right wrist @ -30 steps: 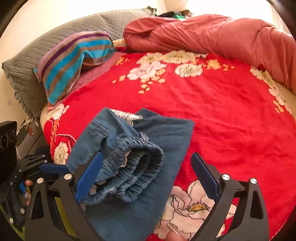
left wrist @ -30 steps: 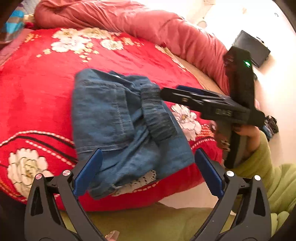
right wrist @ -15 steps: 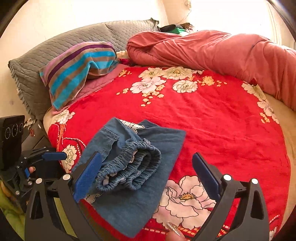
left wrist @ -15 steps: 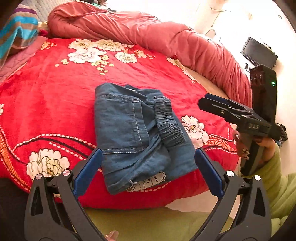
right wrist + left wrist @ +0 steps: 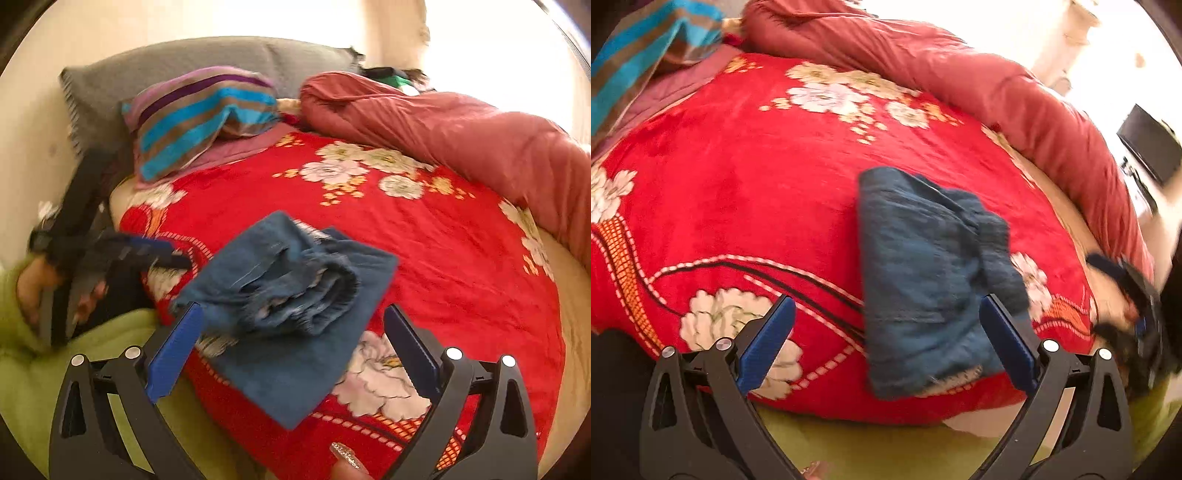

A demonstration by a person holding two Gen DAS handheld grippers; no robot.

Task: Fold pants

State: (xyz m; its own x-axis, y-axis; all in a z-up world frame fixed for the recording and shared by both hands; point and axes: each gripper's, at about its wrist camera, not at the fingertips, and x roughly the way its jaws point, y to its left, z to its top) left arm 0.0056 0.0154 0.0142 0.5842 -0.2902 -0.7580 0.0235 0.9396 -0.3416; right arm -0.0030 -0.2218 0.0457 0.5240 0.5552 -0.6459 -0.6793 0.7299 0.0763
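Blue denim pants (image 5: 931, 273) lie folded into a compact bundle near the front edge of a red flowered blanket (image 5: 757, 192). The elastic waistband is rolled on top (image 5: 317, 291). My left gripper (image 5: 885, 310) hovers open in front of the bundle, apart from it, with nothing between its blue pads. My right gripper (image 5: 293, 317) is also open and empty, held back from the pants (image 5: 295, 369). Each gripper shows blurred in the other's view: the right one (image 5: 1123, 291) at the right edge, the left one (image 5: 166, 254) at the left, in a hand.
A striped pillow (image 5: 199, 118) and a grey cushion (image 5: 177, 62) sit at the head of the bed. A rolled pink-red quilt (image 5: 443, 129) runs along the far side. Green sleeves (image 5: 33, 369) fill the foreground. A dark box (image 5: 1152, 144) stands beyond the bed.
Both grippers have drawn back from the pants, which now look smaller in both views. The left view has swung left, and both hands are blurred with motion. The bundle has not moved.
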